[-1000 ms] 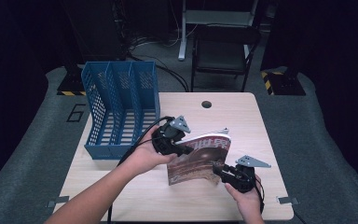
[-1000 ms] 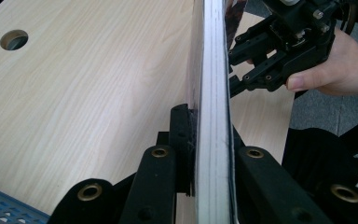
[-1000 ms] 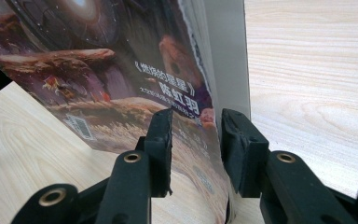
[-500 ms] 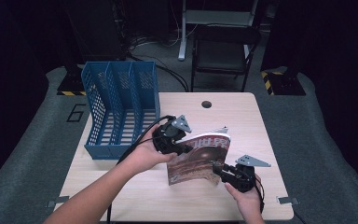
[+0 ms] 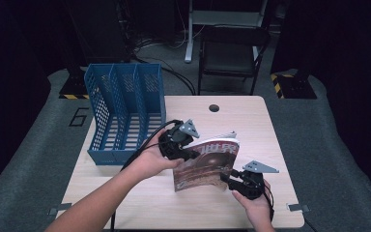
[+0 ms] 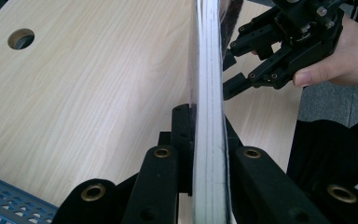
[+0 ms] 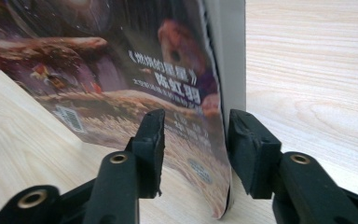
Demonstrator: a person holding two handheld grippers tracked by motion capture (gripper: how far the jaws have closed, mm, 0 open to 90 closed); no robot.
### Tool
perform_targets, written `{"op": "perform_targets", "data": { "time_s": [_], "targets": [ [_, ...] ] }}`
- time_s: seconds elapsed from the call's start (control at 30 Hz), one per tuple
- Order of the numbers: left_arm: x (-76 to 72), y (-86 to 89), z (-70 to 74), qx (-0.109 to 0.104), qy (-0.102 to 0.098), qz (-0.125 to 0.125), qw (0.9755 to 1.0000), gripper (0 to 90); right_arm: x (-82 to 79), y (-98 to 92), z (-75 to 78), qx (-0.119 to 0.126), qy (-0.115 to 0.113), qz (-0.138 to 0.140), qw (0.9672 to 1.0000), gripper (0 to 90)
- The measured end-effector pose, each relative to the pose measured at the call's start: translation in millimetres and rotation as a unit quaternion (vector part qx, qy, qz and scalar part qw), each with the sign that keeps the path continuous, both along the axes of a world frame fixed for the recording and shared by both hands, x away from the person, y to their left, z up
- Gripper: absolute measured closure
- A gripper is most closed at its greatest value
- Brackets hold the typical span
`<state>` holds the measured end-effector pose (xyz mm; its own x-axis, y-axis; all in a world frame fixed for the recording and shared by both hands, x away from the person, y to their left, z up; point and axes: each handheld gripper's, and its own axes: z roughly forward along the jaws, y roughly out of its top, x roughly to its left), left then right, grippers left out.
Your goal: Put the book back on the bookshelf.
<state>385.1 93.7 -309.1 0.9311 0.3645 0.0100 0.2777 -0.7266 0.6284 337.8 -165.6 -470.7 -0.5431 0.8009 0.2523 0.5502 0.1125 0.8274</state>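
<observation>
A magazine [image 5: 207,162] with a reddish-brown cover stands on edge, tilted, over the middle of the wooden table [image 5: 251,125]. My left gripper [image 5: 188,153] is shut on its upper left edge; in the left gripper view the pages [image 6: 209,93] are pinched between the pads of the left gripper [image 6: 208,121]. My right gripper [image 5: 227,180] is at the magazine's lower right corner. Its jaws have just been opening. In the right gripper view the cover [image 7: 121,70] hangs between the spread pads of the right gripper [image 7: 196,135], which do not press on it. The left gripper view also catches the right gripper [image 6: 230,70].
A blue three-slot file rack [image 5: 125,111] stands at the table's left, close behind my left hand. A round cable hole [image 5: 214,108] sits near the far edge. Beyond the table stands a dark chair [image 5: 229,48]. Grey floor surrounds the table.
</observation>
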Motion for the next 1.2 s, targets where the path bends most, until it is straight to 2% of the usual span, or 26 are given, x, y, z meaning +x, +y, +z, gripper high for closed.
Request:
{"op": "perform_targets", "data": {
  "time_s": [0.57,0.73,1.2],
  "targets": [
    [2.4,-0.6,0.5,0.002,-0.001,0.006,1.0,83.7,2.2,-1.9,-4.3,0.003,0.011,-0.008,0.9999,52.4],
    [3.3,-1.3,1.0,-0.001,0.005,0.006,1.0,83.7,2.7,-2.1,-4.8,0.0,0.013,-0.008,0.9999,52.2],
    [4.1,-4.1,8.9,0.009,0.005,0.004,0.9999,83.8,3.2,-3.7,-5.4,0.003,0.018,-0.012,0.9998,52.0]
  ]
}}
